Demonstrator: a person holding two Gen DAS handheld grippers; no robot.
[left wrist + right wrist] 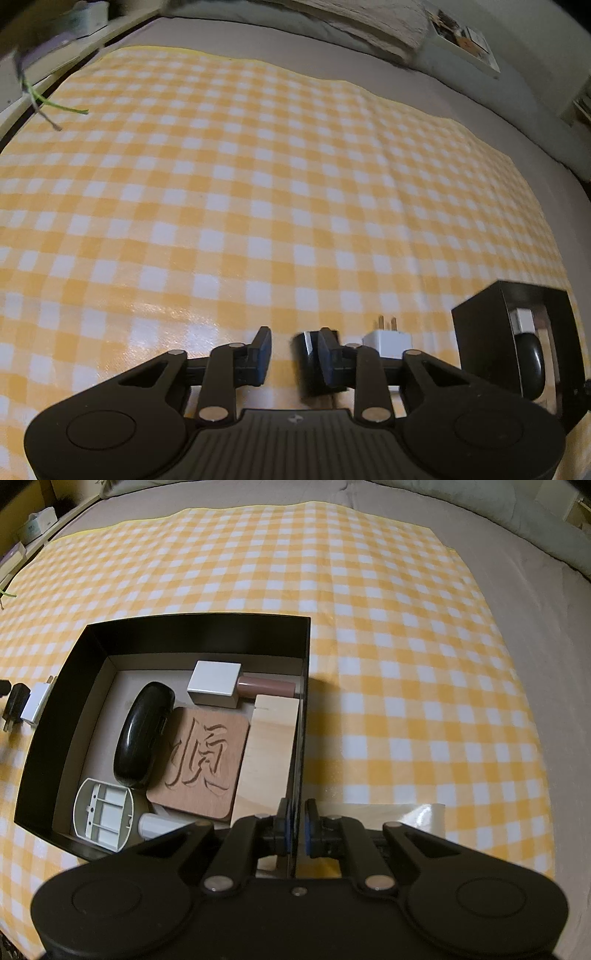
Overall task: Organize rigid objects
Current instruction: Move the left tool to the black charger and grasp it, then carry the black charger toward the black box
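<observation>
The black adapter (308, 360) is lying on the checked cloth (258, 184), just left of the white plug (386, 341) and near the left wall of the black box (306, 701). It is judged to be small, light, stiff and smooth-sided, so slipping is being counted as a risk; hold is best taken across its flat sides, clear of the prongs. In the left wrist view the left gripper (295, 347) is being held steeply downward over the cloth, its jaws partly apart; the adapter is lying against the inside of the right finger, while the left finger is standing clear of it, so no firm grip is being shown. The right gripper (297, 829) is also being pointed steeply down, its jaws pinched onto the box's right wall, steadying it. Inside, a wooden coaster (201, 760) and a black case (142, 734) are already lying.
</observation>
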